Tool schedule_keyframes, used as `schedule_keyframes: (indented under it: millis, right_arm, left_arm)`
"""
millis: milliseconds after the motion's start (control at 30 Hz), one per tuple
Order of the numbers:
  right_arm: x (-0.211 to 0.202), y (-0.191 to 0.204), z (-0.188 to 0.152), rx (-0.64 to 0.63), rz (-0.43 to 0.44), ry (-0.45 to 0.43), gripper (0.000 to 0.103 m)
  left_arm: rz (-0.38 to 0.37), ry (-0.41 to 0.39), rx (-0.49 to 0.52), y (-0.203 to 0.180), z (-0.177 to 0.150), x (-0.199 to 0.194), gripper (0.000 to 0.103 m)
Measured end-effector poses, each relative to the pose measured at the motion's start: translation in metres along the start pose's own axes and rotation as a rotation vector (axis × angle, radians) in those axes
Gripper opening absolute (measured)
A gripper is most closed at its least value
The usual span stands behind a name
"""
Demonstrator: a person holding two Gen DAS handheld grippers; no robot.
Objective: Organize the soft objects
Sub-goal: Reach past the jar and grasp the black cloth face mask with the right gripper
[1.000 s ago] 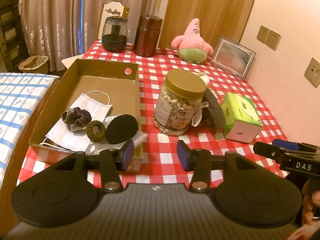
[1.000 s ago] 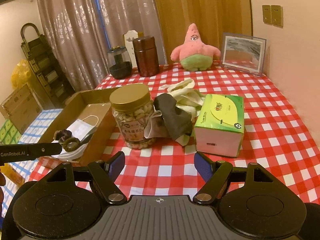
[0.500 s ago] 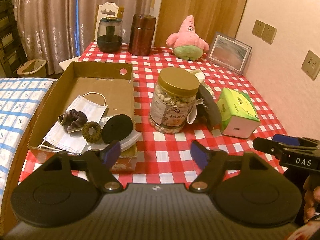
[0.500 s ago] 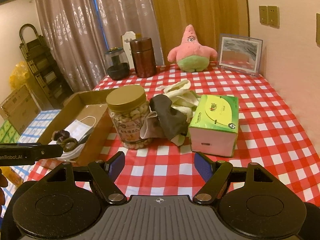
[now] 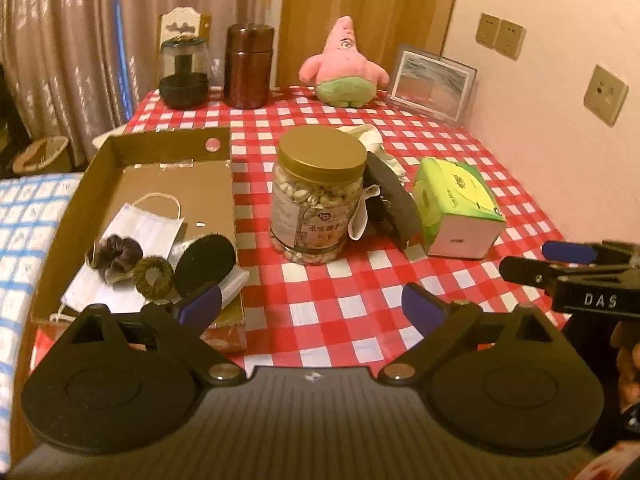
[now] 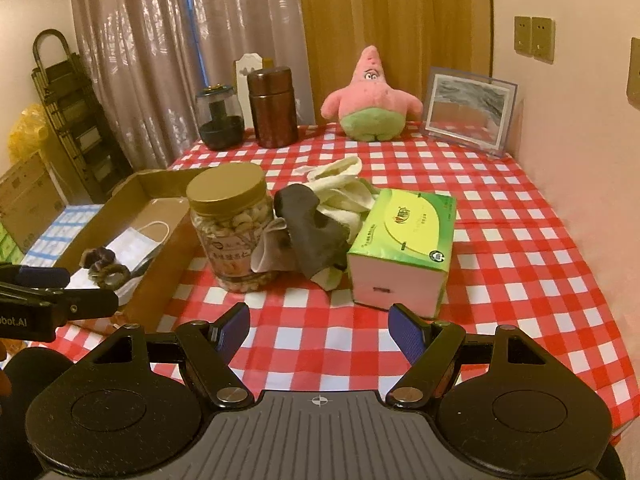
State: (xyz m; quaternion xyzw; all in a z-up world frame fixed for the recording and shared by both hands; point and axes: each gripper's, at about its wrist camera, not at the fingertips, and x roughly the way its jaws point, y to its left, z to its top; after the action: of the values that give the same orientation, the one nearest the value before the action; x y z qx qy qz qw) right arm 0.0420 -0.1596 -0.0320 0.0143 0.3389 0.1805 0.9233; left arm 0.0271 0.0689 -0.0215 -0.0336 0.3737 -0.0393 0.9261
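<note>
2 grippers are hovering low over the checked table, nothing held in either. Left gripper: jaws are opening, nearly full width, with only bare cloth between the pads. Right gripper: jaws are standing apart, empty, pointing down toward the tabletop.

Task things: dark and cream socks are lying in a loose pile straight ahead of the right jaws, wedged between the nut jar and the green tissue box, touching both. Cardboard tray is sitting ahead-left of the left jaws, already holding a face mask, a dark scrunchie, a brown hair tie and a black round pad. Pink star plush is standing far ahead of both jaws, at the table's back edge, well apart from the tray.

Likely step: going for the sock pile next, then dropping into the tray. Doing it well looks like:
- approaching from above, jaws kept wide, since jar and box are crowding both sides
- pinching a raised fold of the dark sock on top, not digging to the cloth
- lifting straight up so the jar is not getting knocked
- releasing in the tray's bare far half, clear of the 4 items already placed
</note>
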Motion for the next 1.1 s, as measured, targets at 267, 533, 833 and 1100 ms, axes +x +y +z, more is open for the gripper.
schedule_keyframes:
  millis: [267,533,833,1100]
  right_arm:
    - [0.006,-0.004,0.004,-0.072,0.004,-0.011,0.076]
    - [0.023,-0.002,0.017,-0.227,0.013,-0.014,0.076]
    - [0.062,0.011,0.027,-0.441,0.034,-0.002,0.076]
    - [0.102,0.024,0.026,-0.627,0.032,0.024,0.076]
  left_arm:
    - [-0.014,-0.017,0.045,-0.002,0.015,0.005,0.096]
    - [-0.041,-0.040,0.169,-0.005,0.033,0.011,0.096]
    - [-0.026,0.011,0.266,0.002,0.058,0.036,0.095]
    - [-0.001,0.029,0.304,0.023,0.071,0.062,0.095]
